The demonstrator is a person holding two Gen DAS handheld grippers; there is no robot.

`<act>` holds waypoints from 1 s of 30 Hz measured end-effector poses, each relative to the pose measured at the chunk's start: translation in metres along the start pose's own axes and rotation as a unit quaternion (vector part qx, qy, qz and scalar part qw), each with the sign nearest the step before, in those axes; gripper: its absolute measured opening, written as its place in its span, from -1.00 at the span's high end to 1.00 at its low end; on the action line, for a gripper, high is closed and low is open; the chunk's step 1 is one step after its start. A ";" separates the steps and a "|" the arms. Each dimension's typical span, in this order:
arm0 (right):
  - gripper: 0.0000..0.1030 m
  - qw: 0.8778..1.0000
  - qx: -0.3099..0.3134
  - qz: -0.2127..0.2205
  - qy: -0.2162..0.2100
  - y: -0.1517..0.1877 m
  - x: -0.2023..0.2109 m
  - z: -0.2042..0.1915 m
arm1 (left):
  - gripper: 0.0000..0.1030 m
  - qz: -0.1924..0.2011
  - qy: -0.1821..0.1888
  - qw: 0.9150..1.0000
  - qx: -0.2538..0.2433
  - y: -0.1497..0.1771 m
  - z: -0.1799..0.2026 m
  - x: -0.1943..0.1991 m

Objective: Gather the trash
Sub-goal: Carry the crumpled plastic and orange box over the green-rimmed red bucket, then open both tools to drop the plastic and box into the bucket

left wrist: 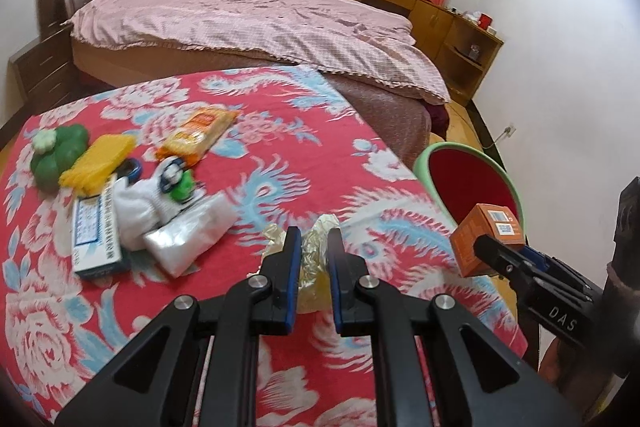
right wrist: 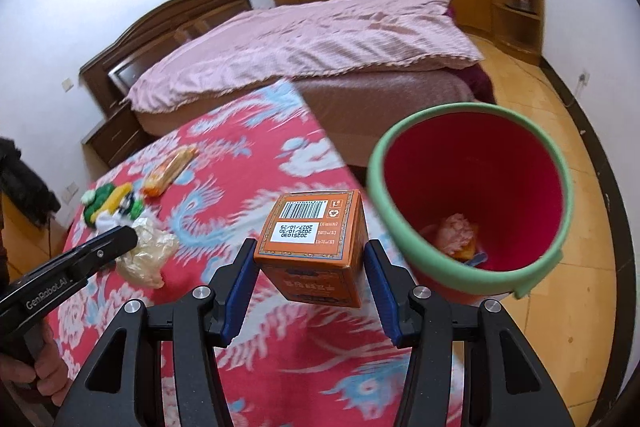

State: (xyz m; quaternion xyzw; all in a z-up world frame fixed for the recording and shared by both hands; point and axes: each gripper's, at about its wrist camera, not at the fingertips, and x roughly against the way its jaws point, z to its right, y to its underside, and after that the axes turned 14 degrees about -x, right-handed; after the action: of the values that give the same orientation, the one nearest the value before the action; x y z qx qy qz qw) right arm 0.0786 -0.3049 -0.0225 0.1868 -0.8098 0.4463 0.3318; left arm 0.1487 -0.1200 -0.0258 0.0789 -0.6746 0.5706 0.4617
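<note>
The right gripper (right wrist: 306, 267) grasps an orange box (right wrist: 314, 239) by two opposite side walls, its blue fingers (right wrist: 240, 283) pressed flat against the card. The box is lifted clear of the counter (right wrist: 224, 187), barcode face up and slightly tilted. Just ahead and to the right of these fingers stands the bin (right wrist: 404, 243), red inside with a green rim, a few scraps already at its bottom. The box looks like thin cardboard: light, fairly stiff, but likely to dent if squeezed hard, so a hold across the flat walls near the middle suits it, and it should drop cleanly once the fingers part over the bin mouth. The left gripper (left wrist: 314, 251) straddles a crumpled clear wrapper (left wrist: 310, 247) lying on the counter; its fingers (left wrist: 290, 267) stand a little apart with the film between them, and whether they pinch it yet I cannot tell. That wrapper is soft, nearly weightless and slippery, so it probably wants a firm bite on the thickest bunched fold. Left of these fingers lie more items: a white bag (left wrist: 188, 239), a blue-and-white box (left wrist: 96, 231), and a snack packet (left wrist: 200, 135).
</note>
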 end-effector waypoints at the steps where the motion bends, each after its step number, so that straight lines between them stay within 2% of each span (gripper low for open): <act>1: -0.07 1.000 -0.007 0.004 0.004 -0.004 0.002 0.007 | 0.77 0.000 0.002 1.000 -0.004 -0.002 0.004 -0.002; 10: -0.07 0.997 -0.060 0.028 0.038 -0.028 0.007 0.060 | 0.77 -0.005 0.032 0.998 -0.046 -0.031 0.047 -0.025; 16: -0.07 0.994 -0.089 0.027 0.055 -0.038 0.000 0.094 | 0.77 -0.007 0.055 0.996 -0.072 -0.051 0.078 -0.044; 30: -0.08 0.987 -0.142 0.034 0.063 -0.050 -0.004 0.142 | 0.77 -0.010 0.109 0.987 -0.115 -0.082 0.140 -0.098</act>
State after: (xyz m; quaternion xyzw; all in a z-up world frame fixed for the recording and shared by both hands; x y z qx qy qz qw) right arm 0.0590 -0.4515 -0.0499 0.0817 -0.8483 0.3488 0.3899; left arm 0.1814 -0.3065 -0.0279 -0.0307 -0.6805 0.4894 0.5445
